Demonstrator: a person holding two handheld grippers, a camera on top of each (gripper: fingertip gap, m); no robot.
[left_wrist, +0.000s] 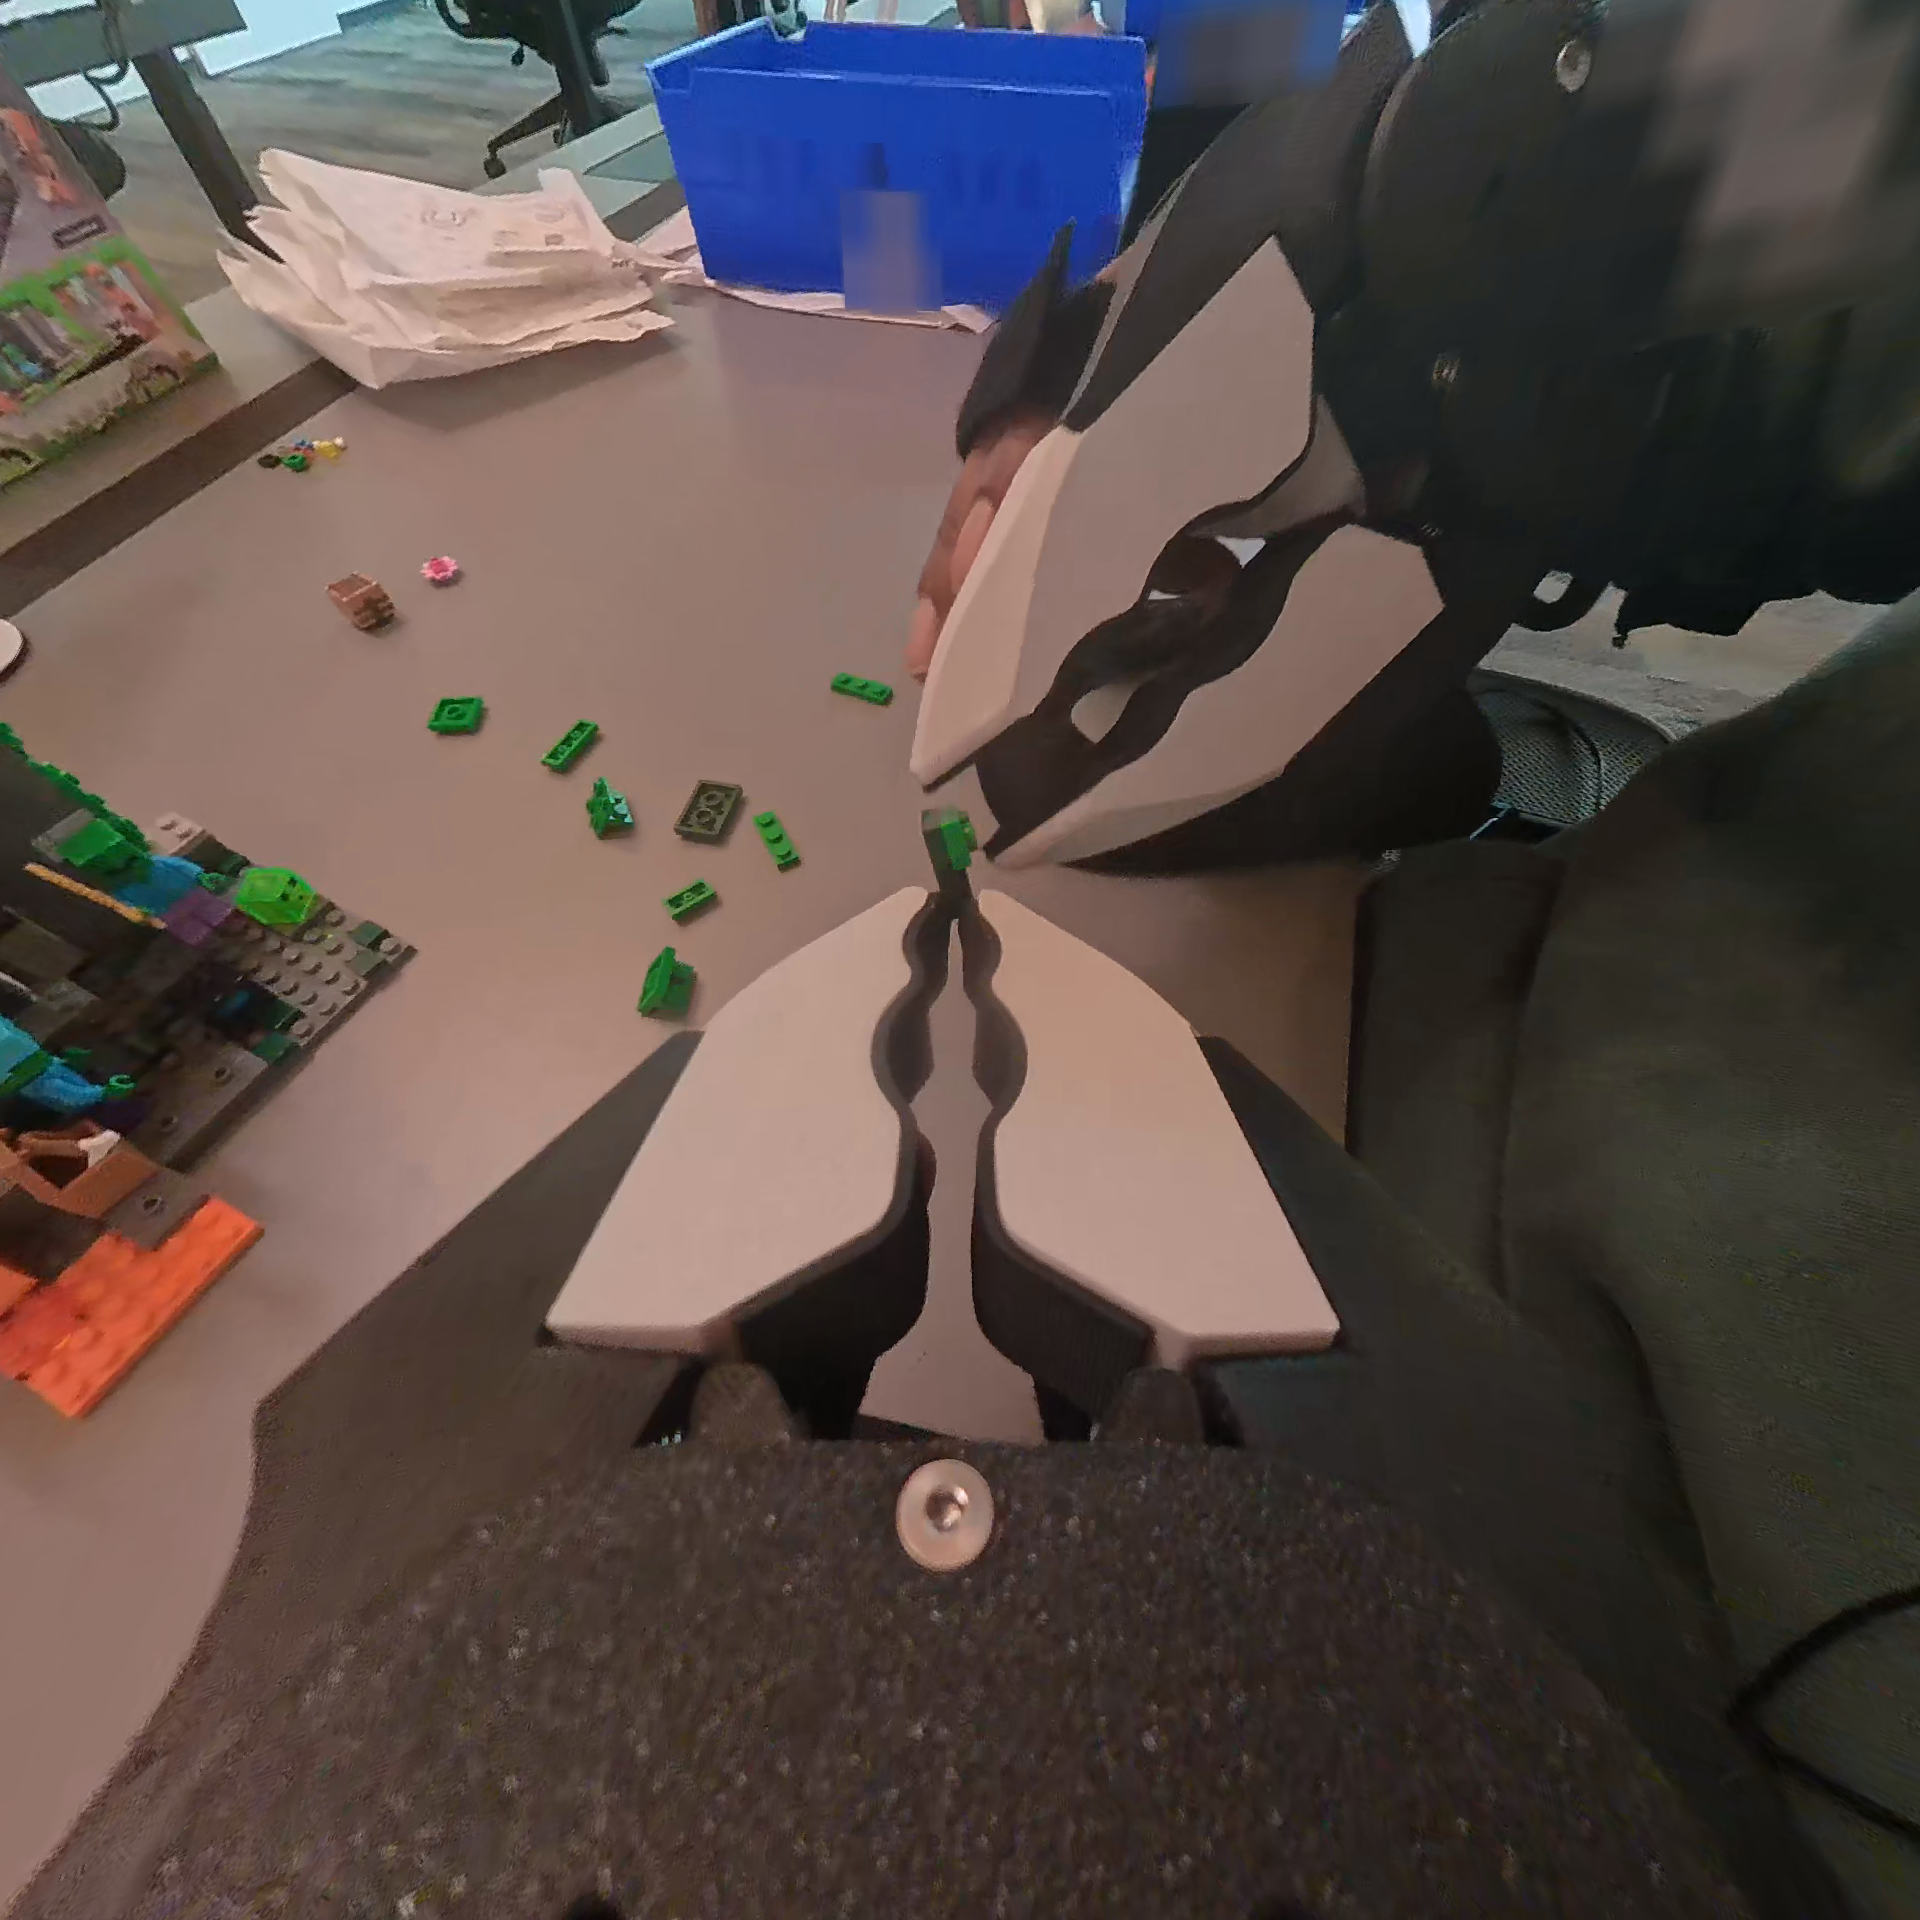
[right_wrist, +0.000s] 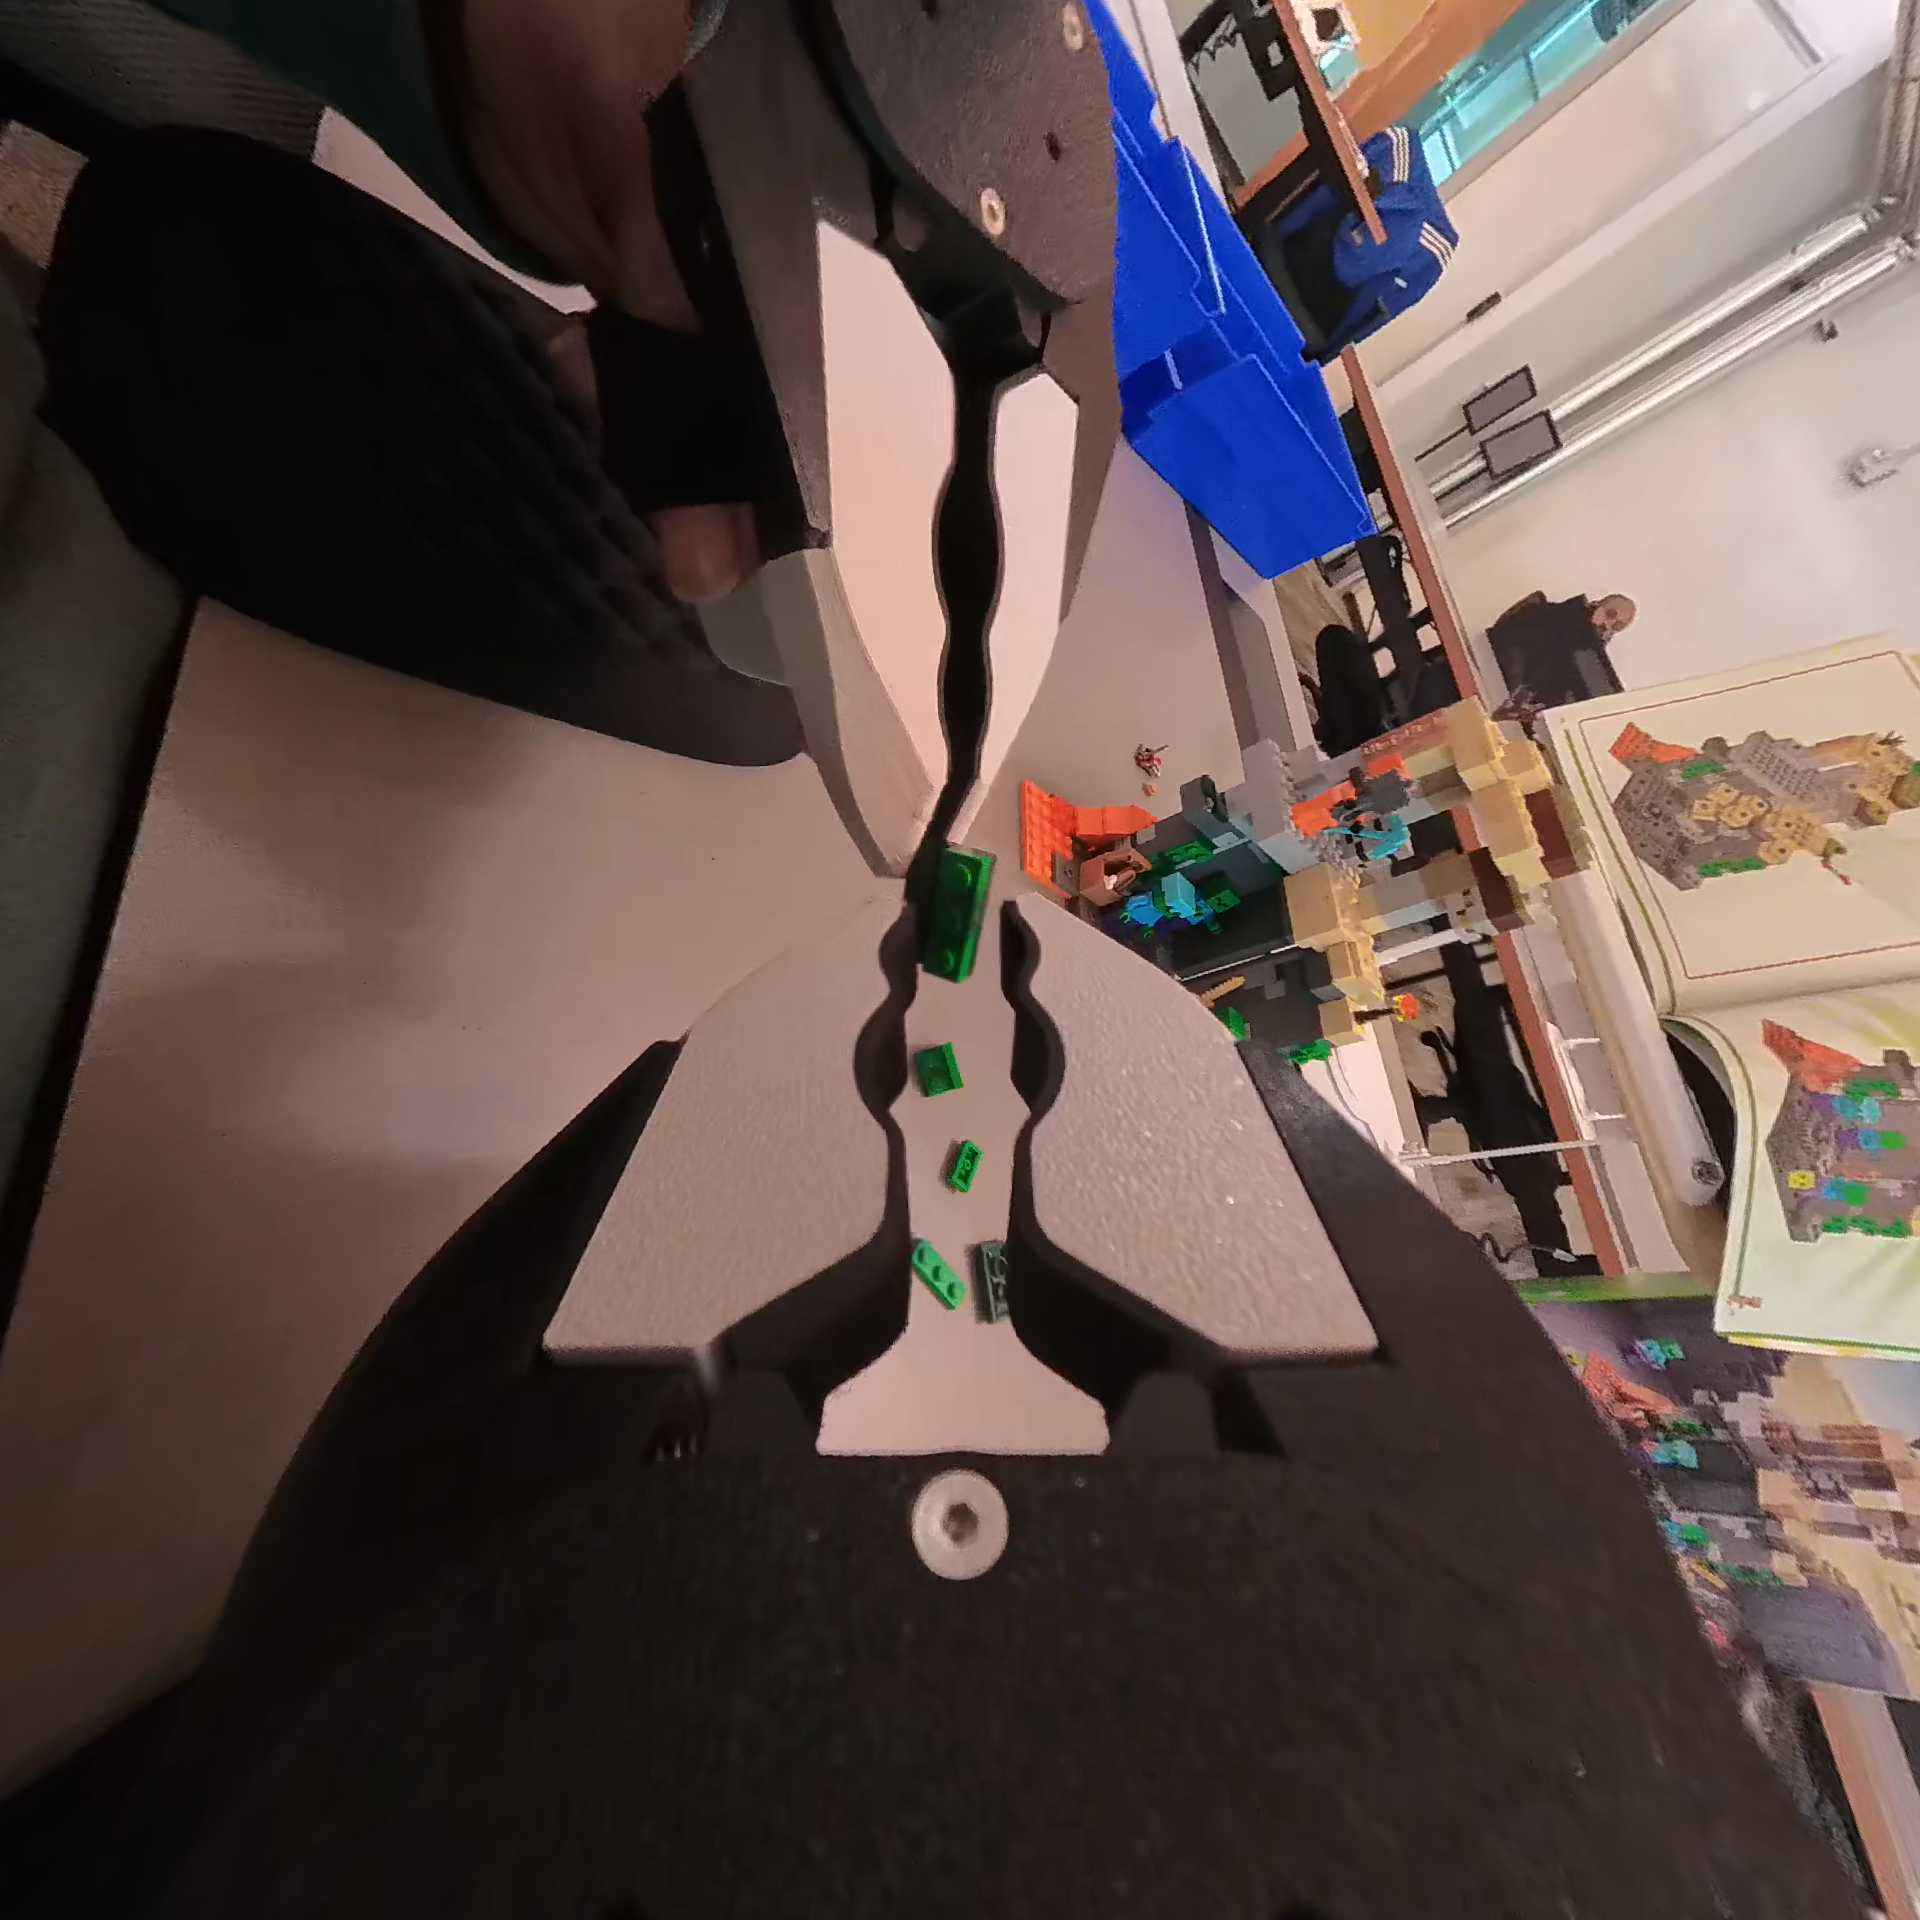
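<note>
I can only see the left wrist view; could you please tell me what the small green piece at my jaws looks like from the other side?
Observer: In the right wrist view it is a flat green plate with a row of studs, gripped at one end by the left gripper.
Operator: Thank you. Where is its free end relative to the right gripper?
Observer: It lies between that gripper's open jaws; I cannot tell whether it touches either.
Operator: Is anything beyond the brick model?
Observer: Yes, an open instruction booklet lies just past it.
</note>
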